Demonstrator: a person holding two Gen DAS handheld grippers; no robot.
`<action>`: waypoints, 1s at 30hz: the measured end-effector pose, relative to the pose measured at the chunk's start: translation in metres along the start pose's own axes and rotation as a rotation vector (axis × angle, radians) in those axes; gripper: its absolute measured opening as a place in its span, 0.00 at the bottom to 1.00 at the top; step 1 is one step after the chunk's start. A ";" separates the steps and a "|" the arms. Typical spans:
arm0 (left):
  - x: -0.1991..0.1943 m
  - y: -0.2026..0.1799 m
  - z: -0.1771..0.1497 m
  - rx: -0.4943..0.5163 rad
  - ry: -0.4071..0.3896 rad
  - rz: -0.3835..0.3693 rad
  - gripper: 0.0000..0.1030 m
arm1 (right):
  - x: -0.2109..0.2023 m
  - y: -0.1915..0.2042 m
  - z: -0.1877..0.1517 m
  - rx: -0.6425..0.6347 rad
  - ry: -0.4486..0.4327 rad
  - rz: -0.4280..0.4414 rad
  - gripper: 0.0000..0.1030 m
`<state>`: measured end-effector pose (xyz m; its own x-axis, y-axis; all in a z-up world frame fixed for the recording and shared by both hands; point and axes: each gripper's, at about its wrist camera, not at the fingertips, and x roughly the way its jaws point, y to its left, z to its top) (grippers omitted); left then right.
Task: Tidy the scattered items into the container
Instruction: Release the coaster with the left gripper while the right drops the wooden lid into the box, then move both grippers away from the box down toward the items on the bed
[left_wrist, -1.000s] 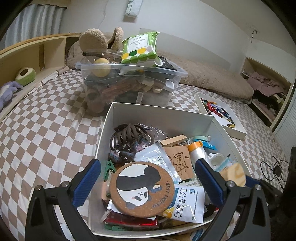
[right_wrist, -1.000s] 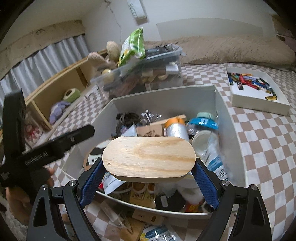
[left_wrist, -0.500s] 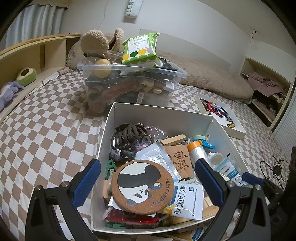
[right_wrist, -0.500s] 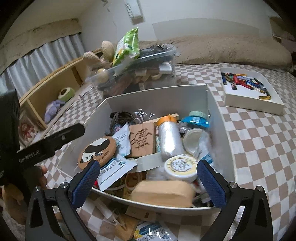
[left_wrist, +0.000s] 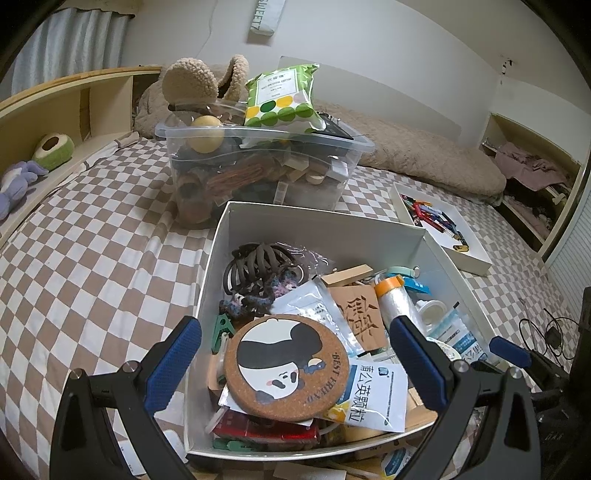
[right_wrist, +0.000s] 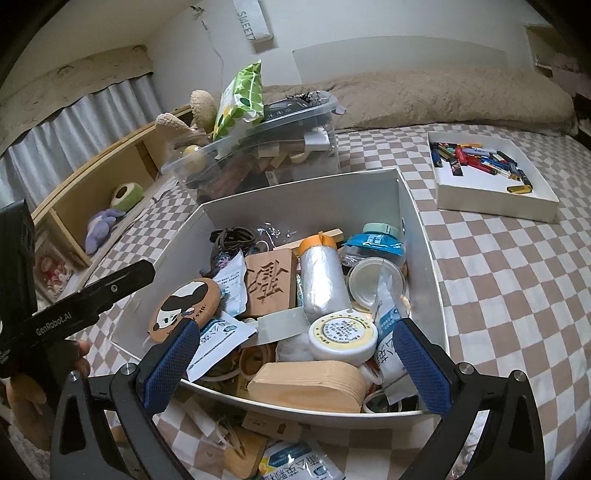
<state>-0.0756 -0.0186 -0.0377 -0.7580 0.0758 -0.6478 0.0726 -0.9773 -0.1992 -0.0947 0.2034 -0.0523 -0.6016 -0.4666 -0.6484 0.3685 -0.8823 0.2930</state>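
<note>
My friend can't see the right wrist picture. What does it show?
An open right gripper hovers over a white box crammed with small things, an oval wooden block nearest. The box sits on a checkered bedspread, with more items scattered in front.

Clear bin (left_wrist: 258, 173) w/ green pack (left_wrist: 279, 98) on top, avocado plush (left_wrist: 53, 147) on shelf.

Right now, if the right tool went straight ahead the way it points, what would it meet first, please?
Most likely the pale wooden oval block lying at the near wall of the white box, between the open right tool and the round white tin; depth is uncertain.
</note>
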 end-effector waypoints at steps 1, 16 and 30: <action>0.000 0.000 0.000 -0.001 0.000 0.001 0.99 | -0.001 0.000 0.000 0.001 -0.004 0.002 1.00; -0.013 -0.001 -0.002 0.001 -0.020 0.023 1.00 | -0.011 -0.004 0.002 -0.025 -0.047 -0.045 1.00; -0.024 -0.008 -0.007 0.051 -0.023 0.037 1.00 | -0.030 -0.009 0.004 -0.026 -0.093 -0.075 1.00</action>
<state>-0.0531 -0.0110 -0.0257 -0.7704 0.0358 -0.6366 0.0679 -0.9881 -0.1377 -0.0831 0.2249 -0.0327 -0.6910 -0.4038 -0.5995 0.3372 -0.9137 0.2268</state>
